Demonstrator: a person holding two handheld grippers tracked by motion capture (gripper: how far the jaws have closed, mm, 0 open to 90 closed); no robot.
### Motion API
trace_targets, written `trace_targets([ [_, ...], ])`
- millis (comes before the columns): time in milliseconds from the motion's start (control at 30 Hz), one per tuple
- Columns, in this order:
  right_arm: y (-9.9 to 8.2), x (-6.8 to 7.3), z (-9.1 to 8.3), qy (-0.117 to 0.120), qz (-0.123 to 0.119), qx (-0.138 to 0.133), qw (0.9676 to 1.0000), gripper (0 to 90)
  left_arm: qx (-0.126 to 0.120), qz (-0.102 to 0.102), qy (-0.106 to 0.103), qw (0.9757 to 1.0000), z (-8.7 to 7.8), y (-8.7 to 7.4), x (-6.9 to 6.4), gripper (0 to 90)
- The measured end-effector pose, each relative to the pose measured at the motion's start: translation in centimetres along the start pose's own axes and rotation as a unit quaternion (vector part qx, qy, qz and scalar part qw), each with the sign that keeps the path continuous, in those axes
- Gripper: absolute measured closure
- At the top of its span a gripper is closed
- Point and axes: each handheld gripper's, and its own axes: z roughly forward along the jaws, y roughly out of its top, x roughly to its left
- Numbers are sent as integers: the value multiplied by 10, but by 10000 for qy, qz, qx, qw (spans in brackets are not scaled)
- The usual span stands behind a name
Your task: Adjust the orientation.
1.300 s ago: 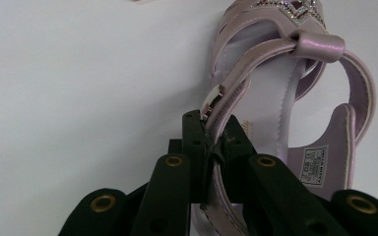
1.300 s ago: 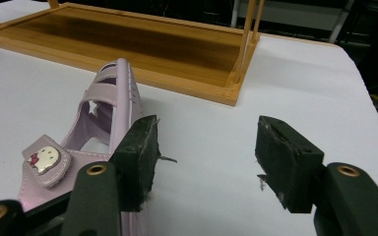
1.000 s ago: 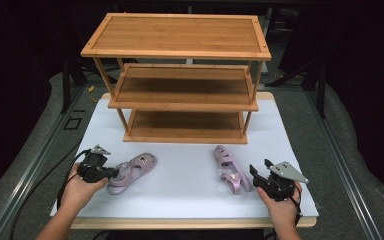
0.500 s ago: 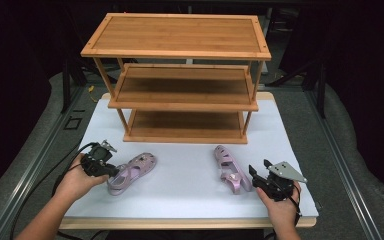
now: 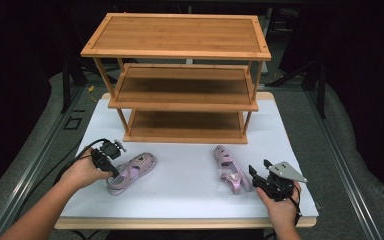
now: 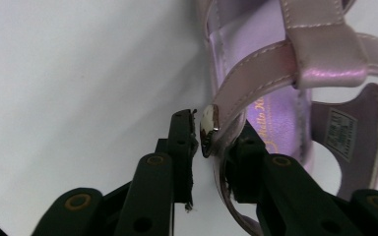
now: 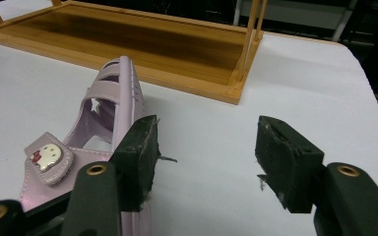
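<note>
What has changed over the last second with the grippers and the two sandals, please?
The left gripper moved in toward the left sandal and now has its side strap between its jaws. The right gripper, open beside the right sandal, both sandals and the shelf rack stayed put.

My left gripper (image 5: 114, 172) now sits further in over the left sandal (image 5: 132, 171) heel than a second ago. Its jaws narrow around the heel strap (image 6: 236, 105), buckle between.
</note>
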Motion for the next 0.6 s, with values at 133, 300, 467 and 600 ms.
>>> trace_targets([
  [133,0,0,1,16,-4,2,10000,415,113,-18,-193,9997,1,2,4,797],
  [300,0,1,1,16,-14,20,10000,416,336,11,-247,9991,0,7,5,805],
  [467,0,0,1,31,17,7,10000,416,428,56,-188,9989,0,10,4,810],
  [600,-1,0,1,24,24,13,10000,416,445,44,-178,9988,0,10,3,824],
])
